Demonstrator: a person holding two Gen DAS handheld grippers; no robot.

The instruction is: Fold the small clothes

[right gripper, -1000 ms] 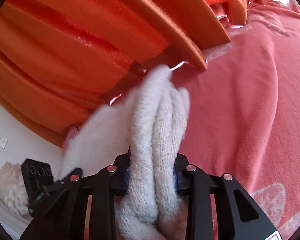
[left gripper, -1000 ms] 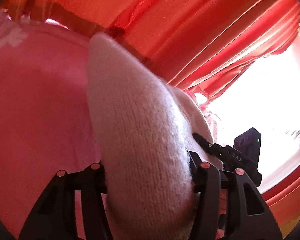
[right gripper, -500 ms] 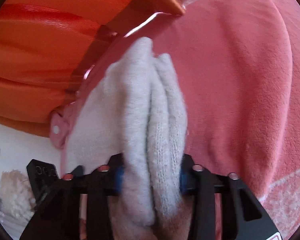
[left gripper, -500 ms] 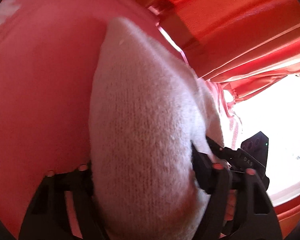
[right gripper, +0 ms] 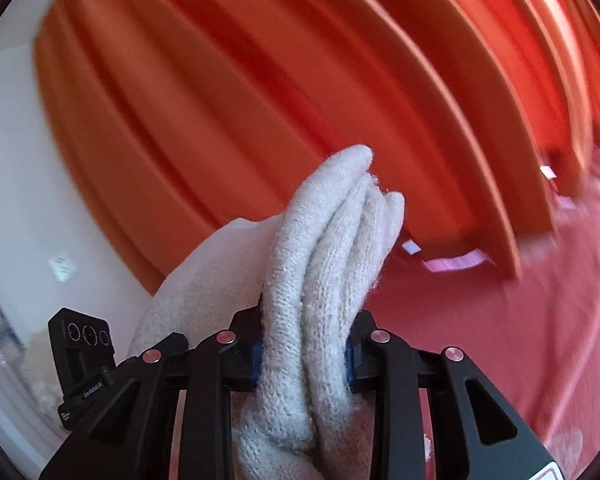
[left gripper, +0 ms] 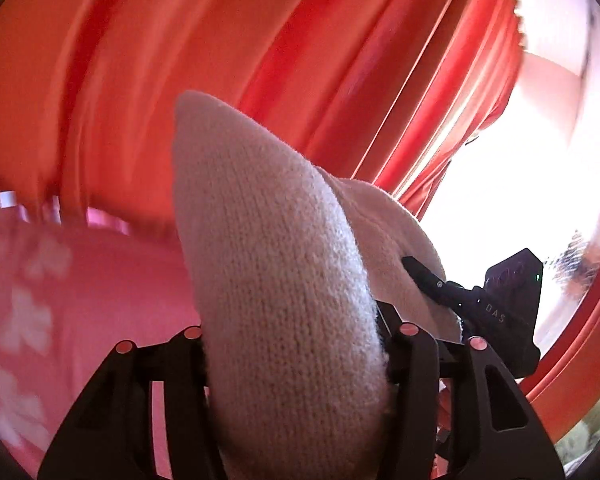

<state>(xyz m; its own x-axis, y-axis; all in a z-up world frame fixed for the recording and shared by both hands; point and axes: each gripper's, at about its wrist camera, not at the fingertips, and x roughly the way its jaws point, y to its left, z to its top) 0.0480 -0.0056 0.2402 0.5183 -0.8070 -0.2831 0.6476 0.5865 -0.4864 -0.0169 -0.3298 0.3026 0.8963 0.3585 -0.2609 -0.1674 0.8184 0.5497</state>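
Cream knit garment (left gripper: 284, 280) bunched in thick folds | left gripper (left gripper: 296, 344) clamps it, jaws just narrowing | right gripper (right gripper: 304, 344) grips folds, orange curtain (right gripper: 260, 92) at 12 o'clock

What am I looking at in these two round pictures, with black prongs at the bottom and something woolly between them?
No robot here: a person carries a pair of handheld tongs in each hand, and a wide-angle camera on each looks along its prongs, hence the round, bent view. One picture comes from the left tongs, the other from the right tongs. Both are clamped on the same cream knitted garment, bunched into folds in the right view. Behind hang orange-red curtains; below lies a pink blanket with pale flower shapes. Each view also catches the other tongs off to the side.
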